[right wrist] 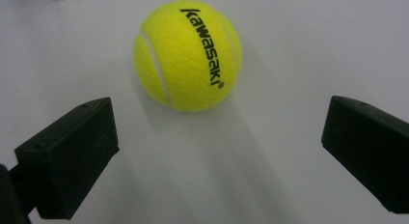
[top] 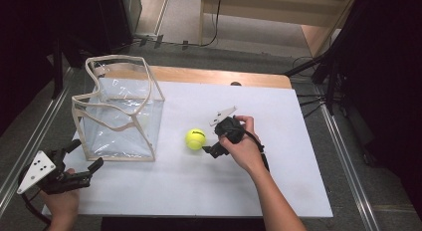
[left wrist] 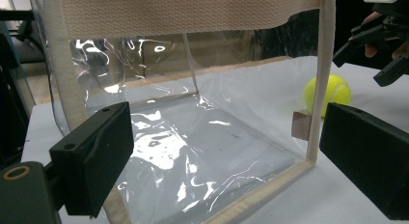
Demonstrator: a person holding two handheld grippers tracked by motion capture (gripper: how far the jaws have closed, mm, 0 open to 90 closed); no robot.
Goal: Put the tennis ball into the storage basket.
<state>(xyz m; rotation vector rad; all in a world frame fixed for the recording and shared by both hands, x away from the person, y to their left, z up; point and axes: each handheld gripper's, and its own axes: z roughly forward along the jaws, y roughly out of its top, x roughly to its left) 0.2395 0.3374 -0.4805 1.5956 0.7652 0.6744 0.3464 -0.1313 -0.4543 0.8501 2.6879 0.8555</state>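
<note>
Right gripper sits just right of the tennis ball at frame centre on the white tabletop, fingers spread wide and not touching it, likely lined up for a grab. Left gripper, lower left, fingers also released, faces the clear bag, probably to steady it. Bag stands upright, mouth open, nothing inside.

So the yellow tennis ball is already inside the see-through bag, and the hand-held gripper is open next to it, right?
Not quite. The tennis ball lies on the white table, outside the see-through bag, as the high view shows. The right hand-held gripper is indeed open next to it.
</note>
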